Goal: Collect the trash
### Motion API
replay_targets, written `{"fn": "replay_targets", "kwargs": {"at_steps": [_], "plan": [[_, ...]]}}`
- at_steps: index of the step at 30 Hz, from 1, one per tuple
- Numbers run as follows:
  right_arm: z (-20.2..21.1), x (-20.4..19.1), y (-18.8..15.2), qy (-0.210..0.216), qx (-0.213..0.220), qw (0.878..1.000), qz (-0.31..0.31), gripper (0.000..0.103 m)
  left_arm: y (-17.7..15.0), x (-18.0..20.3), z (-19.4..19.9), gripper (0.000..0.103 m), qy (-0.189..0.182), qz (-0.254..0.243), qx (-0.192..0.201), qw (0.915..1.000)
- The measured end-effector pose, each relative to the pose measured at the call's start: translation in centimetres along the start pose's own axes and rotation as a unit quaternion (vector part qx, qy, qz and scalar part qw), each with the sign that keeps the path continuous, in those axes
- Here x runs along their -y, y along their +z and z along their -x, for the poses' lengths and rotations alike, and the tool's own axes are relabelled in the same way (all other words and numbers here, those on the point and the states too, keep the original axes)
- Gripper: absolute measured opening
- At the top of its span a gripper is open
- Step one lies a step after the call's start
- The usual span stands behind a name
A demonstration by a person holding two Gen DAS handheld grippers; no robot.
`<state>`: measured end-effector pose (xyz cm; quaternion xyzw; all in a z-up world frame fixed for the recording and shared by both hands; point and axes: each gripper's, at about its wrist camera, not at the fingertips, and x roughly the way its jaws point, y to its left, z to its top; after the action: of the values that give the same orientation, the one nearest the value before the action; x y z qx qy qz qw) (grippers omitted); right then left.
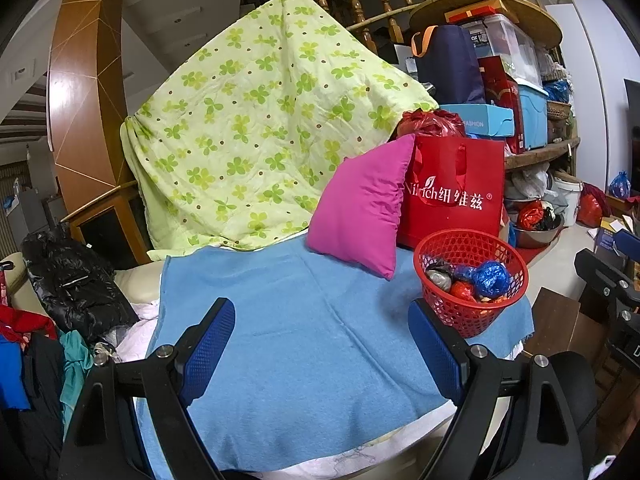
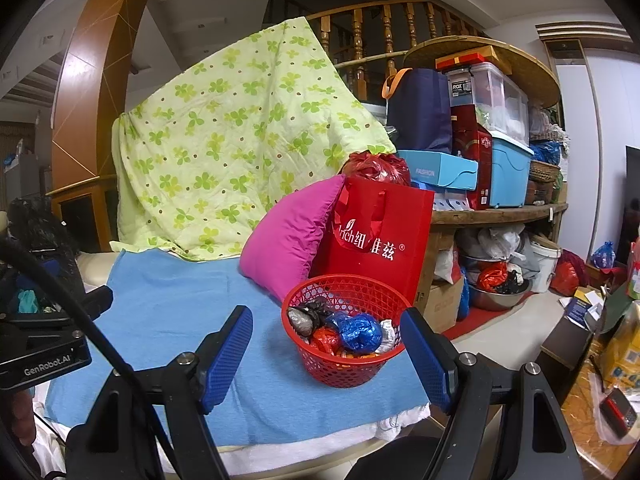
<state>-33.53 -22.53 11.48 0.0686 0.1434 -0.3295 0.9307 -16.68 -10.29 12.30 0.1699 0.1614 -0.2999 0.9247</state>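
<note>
A red mesh basket (image 1: 472, 308) (image 2: 352, 364) stands on the right end of a blue towel (image 1: 288, 328) (image 2: 168, 320). Inside it lie crumpled trash balls: a blue one (image 1: 491, 279) (image 2: 358, 331), a red-orange one (image 1: 463, 291) (image 2: 326, 340) and a grey one (image 1: 439, 278) (image 2: 302, 320). My left gripper (image 1: 324, 344) hovers open over the bare towel, left of the basket. My right gripper (image 2: 326, 364) stands open with nothing held; the basket appears between its fingers, a little beyond the tips.
A magenta pillow (image 1: 360, 204) (image 2: 292, 236) and a red paper bag (image 1: 456, 196) (image 2: 384, 240) lean behind the basket. A green clover quilt (image 1: 256, 128) drapes the back. Black jacket and clothes (image 1: 76, 284) lie left; cluttered shelves (image 1: 516, 92) stand right.
</note>
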Motion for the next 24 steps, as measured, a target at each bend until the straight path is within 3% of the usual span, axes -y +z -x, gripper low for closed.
{"fn": "replay_targets", "kwargs": {"at_steps": [24], "plan": [[-0.11, 0.13, 0.13, -0.002, -0.003, 1.0, 0.003, 0.079, -0.03, -0.15, 0.32, 0.089, 0.0, 0.002, -0.001, 1.0]]}}
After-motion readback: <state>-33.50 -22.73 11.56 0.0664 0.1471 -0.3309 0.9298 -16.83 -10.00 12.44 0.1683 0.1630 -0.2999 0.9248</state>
